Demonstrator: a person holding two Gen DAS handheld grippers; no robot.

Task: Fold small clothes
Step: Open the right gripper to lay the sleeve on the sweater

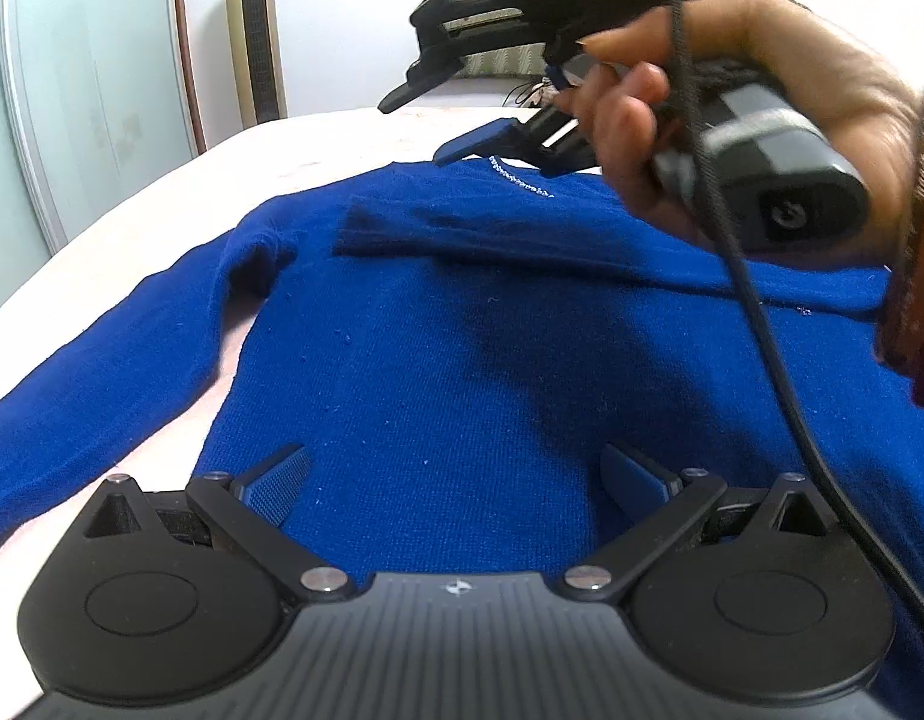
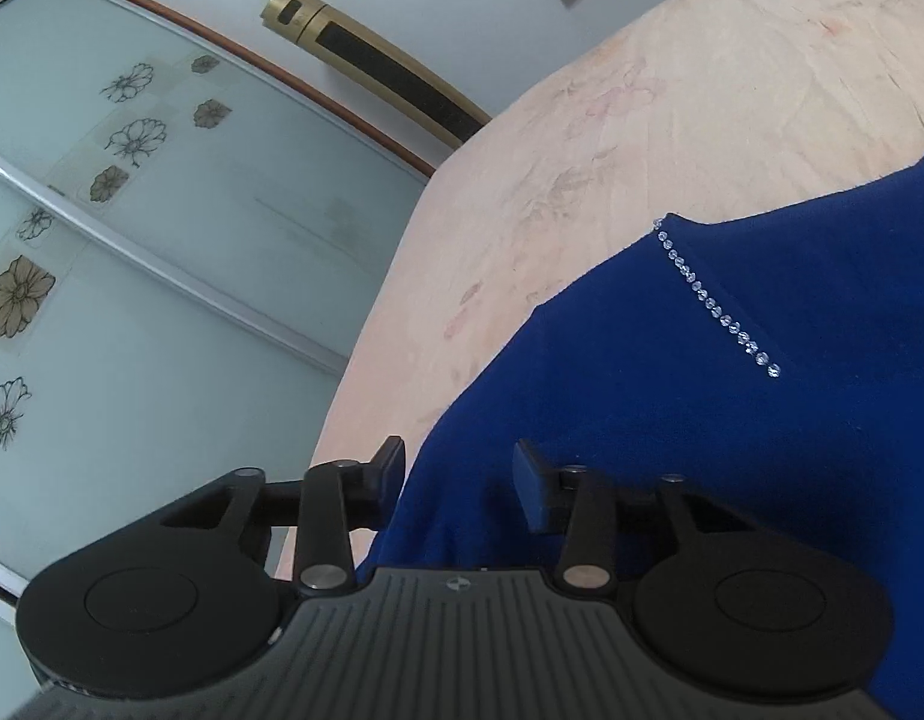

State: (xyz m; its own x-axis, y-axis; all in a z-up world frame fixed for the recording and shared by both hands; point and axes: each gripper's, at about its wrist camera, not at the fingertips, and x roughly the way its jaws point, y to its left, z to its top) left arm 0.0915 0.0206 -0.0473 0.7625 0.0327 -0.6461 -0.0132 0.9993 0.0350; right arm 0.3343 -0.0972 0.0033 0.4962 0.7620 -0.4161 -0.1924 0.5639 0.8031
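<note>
A blue knit sweater (image 1: pixel 462 348) lies flat on a pink bedspread (image 1: pixel 180 192). Its left sleeve (image 1: pixel 102 372) stretches out to the left. Its right sleeve (image 1: pixel 522 240) is folded across the chest. A line of rhinestones (image 1: pixel 522 183) marks the neckline. My left gripper (image 1: pixel 456 480) is open, low over the sweater's lower body. My right gripper (image 1: pixel 432 126), held in a hand, is open above the neckline. In the right wrist view the right gripper (image 2: pixel 459 480) is open with the sweater (image 2: pixel 702 420) edge between its fingers, the rhinestones (image 2: pixel 717 306) ahead.
A gold tower fan (image 1: pixel 255 30) stands past the bed's far corner, beside frosted sliding doors with flower decals (image 2: pixel 132 210). The bedspread (image 2: pixel 642 120) extends beyond the sweater. A black cable (image 1: pixel 762 300) hangs from the right gripper across the sweater.
</note>
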